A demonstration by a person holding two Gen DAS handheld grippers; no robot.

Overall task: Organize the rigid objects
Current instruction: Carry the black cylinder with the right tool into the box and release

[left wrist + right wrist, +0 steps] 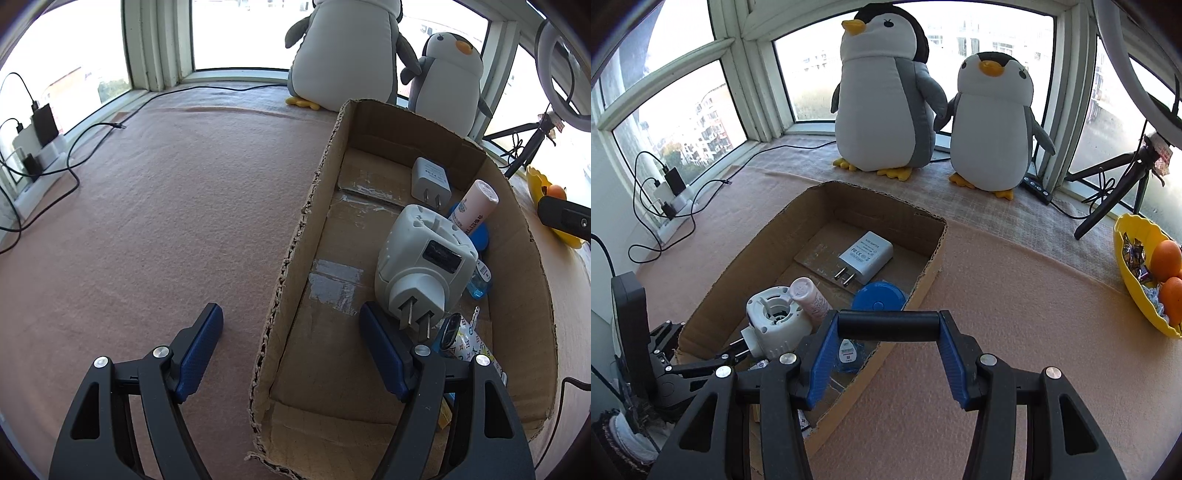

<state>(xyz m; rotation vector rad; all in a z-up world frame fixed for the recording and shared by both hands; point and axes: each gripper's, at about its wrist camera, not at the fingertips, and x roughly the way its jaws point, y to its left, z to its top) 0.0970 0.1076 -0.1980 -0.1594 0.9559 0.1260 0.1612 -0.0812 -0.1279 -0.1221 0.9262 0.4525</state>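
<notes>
Fingers first: our right gripper [888,354] is clamped on a black cylinder [888,325], which lies crosswise between the blue pads [822,363], while our left gripper [291,350] stands wide apart and holds nothing — one finger over the pink cloth, the other inside the box.

Going from largest to smallest, the pink blanket [155,206] covers the whole sill, and two plush penguins [882,96] stand at the far edge against the window. At centre sits the open cardboard box [934,266], our collecting bin. Far right, a yellow bowl [1126,266] holds oranges and wrapped sweets; far left, a power strip [674,206] trails cables.

Inside the box, the bulkiest piece is the white plug-in device [424,258], tilted with its prongs toward the near end and just beside our left gripper's inner finger. Behind it, at the far end, lies a white charger [866,256], then a blue round lid [877,299], a pink tube [809,297] leaning against the white device, and a small clear bottle [480,280] by the right wall. A patterned packet [472,349] sits in the near right corner.

We judge the step in hand to be the carry — the cylinder hangs above the box's near right rim, not yet set down. The next move calls for shifting it left over a bare patch of the box floor, lowering, and only then releasing, minding the tube and the lid.
</notes>
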